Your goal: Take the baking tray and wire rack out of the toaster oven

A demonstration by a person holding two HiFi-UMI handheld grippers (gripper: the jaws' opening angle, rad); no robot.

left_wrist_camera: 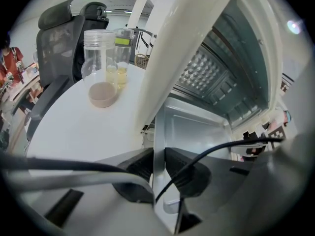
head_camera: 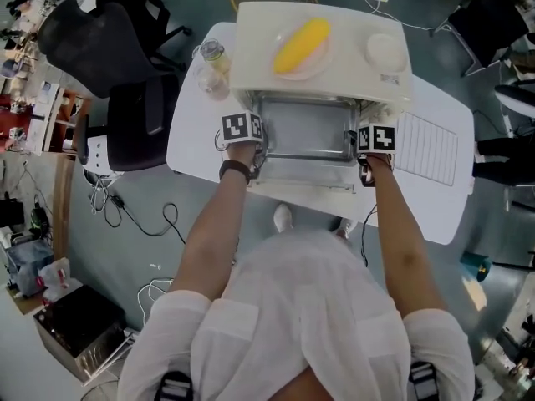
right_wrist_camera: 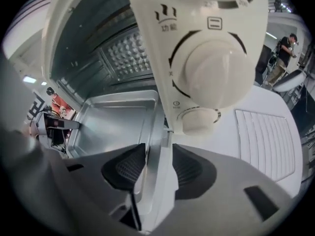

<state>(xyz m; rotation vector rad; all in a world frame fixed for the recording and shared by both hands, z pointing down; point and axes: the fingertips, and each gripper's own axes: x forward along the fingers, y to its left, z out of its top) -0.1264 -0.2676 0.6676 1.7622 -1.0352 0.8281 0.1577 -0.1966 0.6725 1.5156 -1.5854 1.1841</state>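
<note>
At oven mouth: left gripper [left_wrist_camera: 157, 166] clamps baking tray [left_wrist_camera: 194, 132], right gripper [right_wrist_camera: 156, 166] open around it.
Left jaws narrow, pinching tray's left rim; right jaws wide apart straddling right rim, pads seemingly not pressing. Tray sits inside open toaster oven [head_camera: 251, 57]; wire rack [head_camera: 428, 147] lies on white table [head_camera: 192, 140], just right of oven.
</note>
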